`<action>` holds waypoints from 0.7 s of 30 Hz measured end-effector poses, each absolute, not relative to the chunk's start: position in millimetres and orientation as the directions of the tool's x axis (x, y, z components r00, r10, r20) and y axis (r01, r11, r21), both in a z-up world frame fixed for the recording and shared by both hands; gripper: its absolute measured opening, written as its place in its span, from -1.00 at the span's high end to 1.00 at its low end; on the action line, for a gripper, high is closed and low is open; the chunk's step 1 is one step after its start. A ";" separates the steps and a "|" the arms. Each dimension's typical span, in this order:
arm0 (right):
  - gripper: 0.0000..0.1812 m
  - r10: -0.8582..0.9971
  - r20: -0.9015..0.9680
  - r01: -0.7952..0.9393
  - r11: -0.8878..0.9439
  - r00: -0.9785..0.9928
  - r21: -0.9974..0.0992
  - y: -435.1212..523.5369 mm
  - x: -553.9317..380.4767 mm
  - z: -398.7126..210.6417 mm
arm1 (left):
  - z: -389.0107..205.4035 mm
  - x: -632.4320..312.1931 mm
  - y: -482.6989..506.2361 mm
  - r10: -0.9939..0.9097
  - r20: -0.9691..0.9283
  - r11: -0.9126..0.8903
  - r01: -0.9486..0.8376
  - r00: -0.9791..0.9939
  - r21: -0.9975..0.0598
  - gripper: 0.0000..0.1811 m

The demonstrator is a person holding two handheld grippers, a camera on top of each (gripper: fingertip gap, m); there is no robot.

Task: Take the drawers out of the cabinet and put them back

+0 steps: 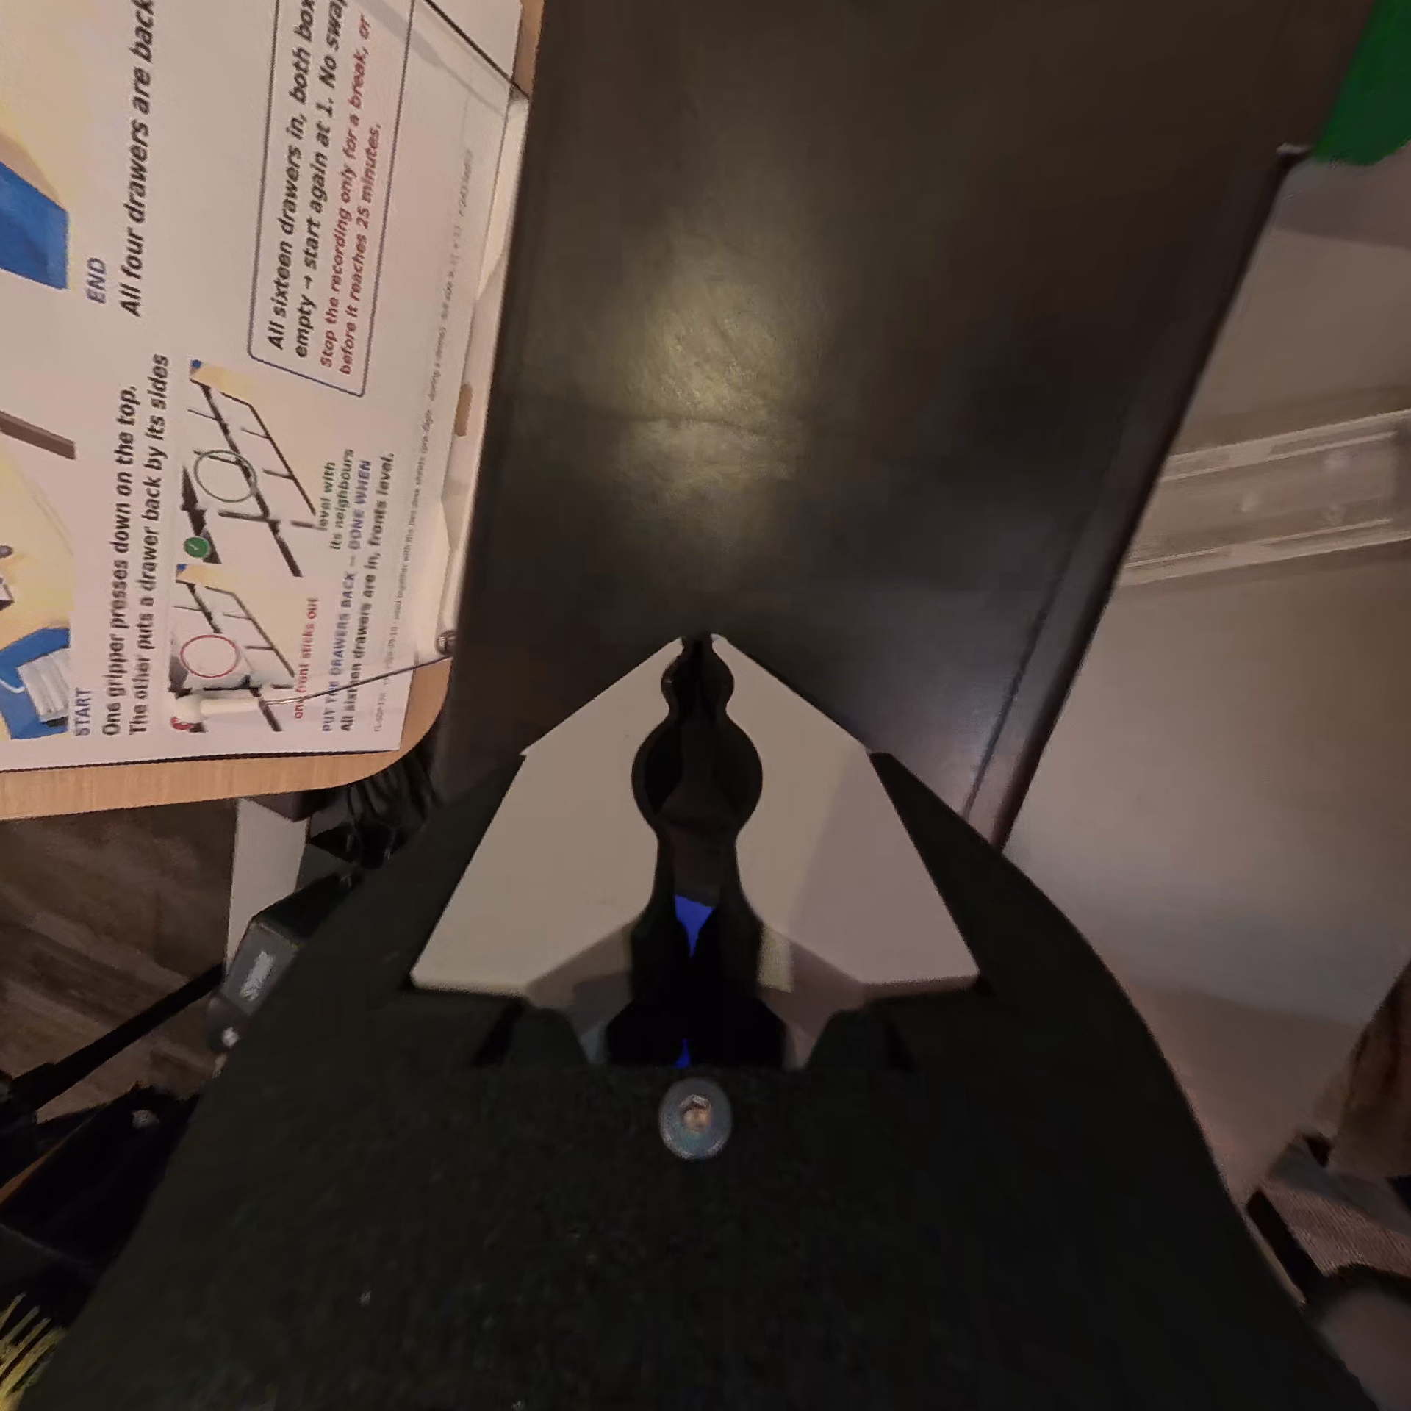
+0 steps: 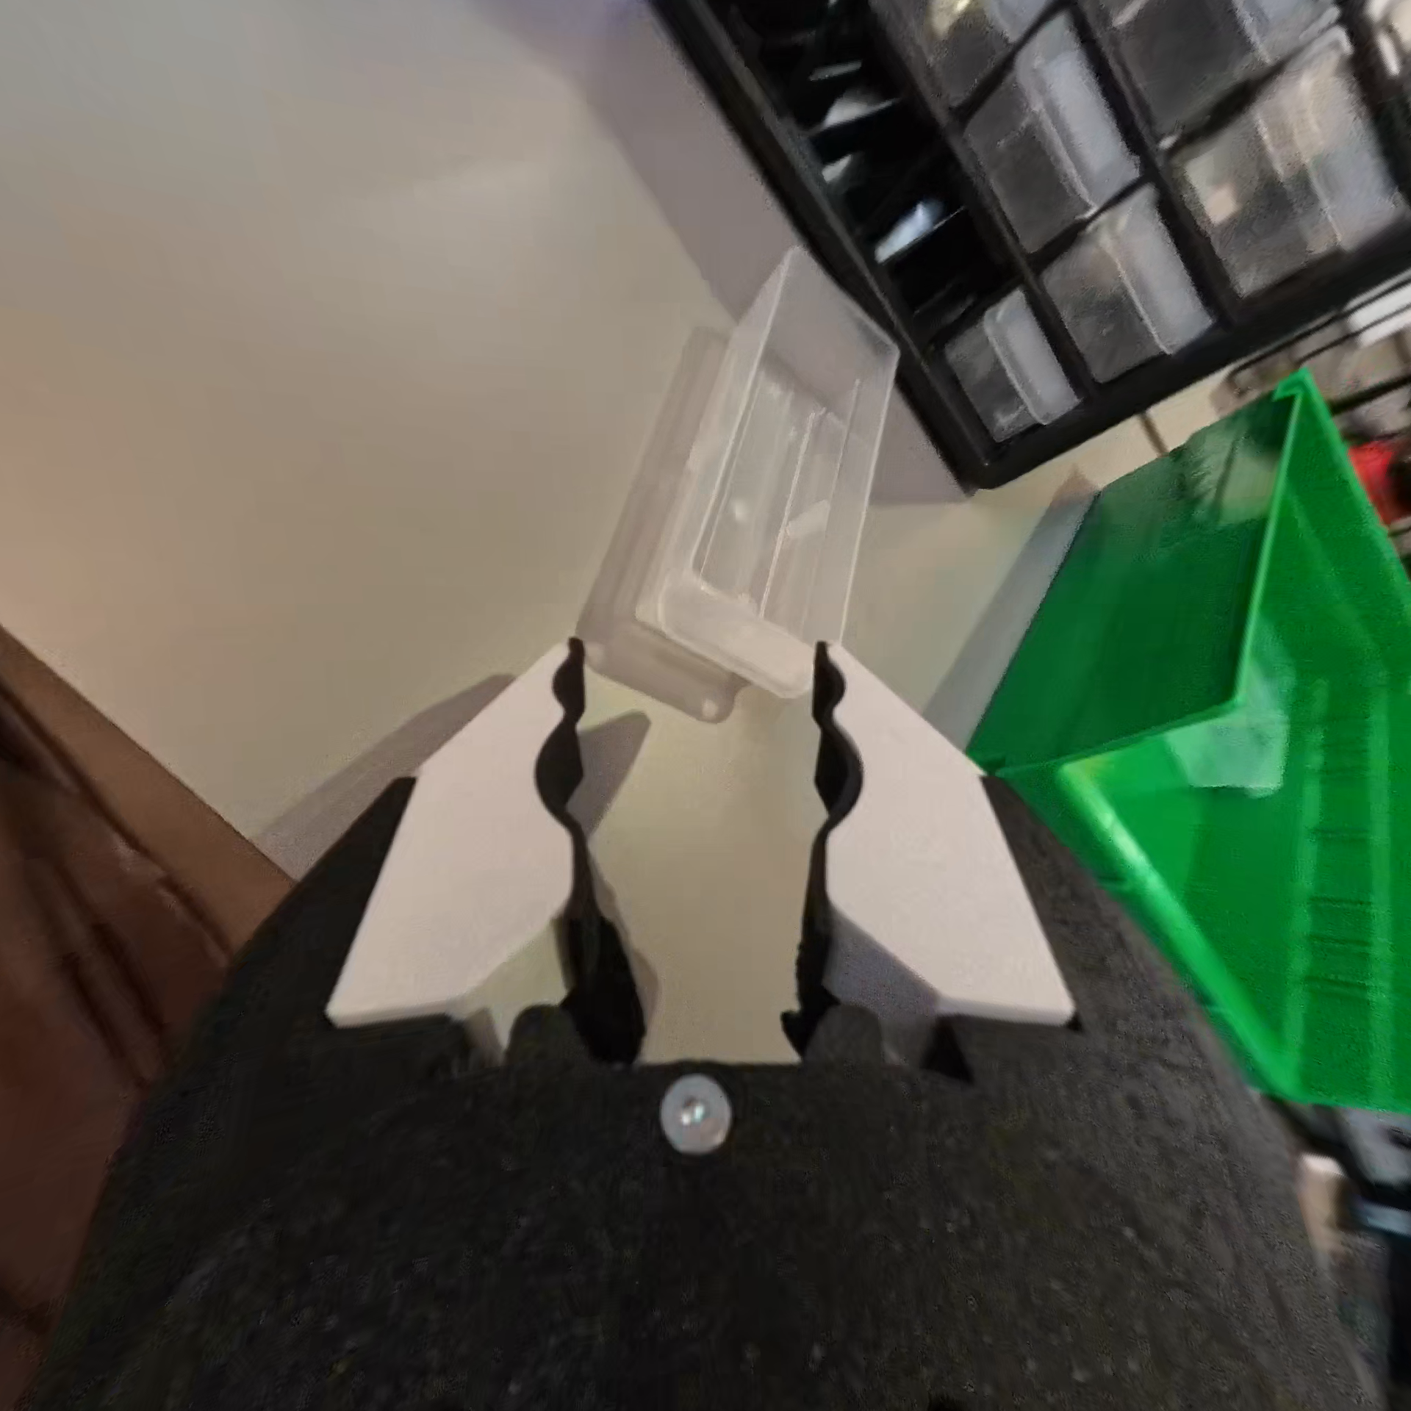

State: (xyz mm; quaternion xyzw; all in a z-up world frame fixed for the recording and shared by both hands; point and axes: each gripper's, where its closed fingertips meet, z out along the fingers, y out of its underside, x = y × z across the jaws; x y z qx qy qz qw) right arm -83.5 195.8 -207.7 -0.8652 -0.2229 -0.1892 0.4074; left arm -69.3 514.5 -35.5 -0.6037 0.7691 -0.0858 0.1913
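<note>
The left tool [image 1: 696, 649] was closed, its tips pressed against the flat black top of the cabinet [image 1: 802, 343]. A printed instruction sheet [image 1: 229, 382] lay to the left of the cabinet on the bench [image 1: 191, 779]. The right tool [image 2: 695, 672] was open, empty, with a clear drawer [image 2: 756, 519] lying on the white bench [image 2: 305, 343] just beyond its tips, out of the cabinet. The black cabinet [image 2: 916, 305] stood at far right, several clear drawers seated in it. A green bin [image 2: 1222, 763] sat at the right.
</note>
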 end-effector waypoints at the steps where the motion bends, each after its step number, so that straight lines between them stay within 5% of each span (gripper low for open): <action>1: 0.29 0.203 0.450 0.479 -0.570 0.870 -0.668 198.4 -85.2 -200.9 | -35.1 -71.9 507.9 -0.967 -0.160 0.248 -0.887 -0.200 -0.389 0.96; 4: 0.15 0.159 0.277 0.313 -0.633 0.948 -0.708 204.3 -87.1 -190.1 | -22.0 -79.7 488.9 -0.974 -0.131 0.224 -0.836 -0.183 -0.501 0.80; 10: 0.07 0.131 0.062 0.143 -0.819 0.990 -0.555 226.5 -81.6 -196.5 | -11.7 -146.0 417.3 -0.974 -0.202 0.218 -0.689 -0.105 -0.691 0.69; 21: 0.07 0.122 0.029 0.124 -0.926 0.992 -0.357 280.8 -65.2 -232.0 | -160.1 -249.5 268.4 -0.978 0.096 -0.191 -0.614 0.185 -0.766 0.69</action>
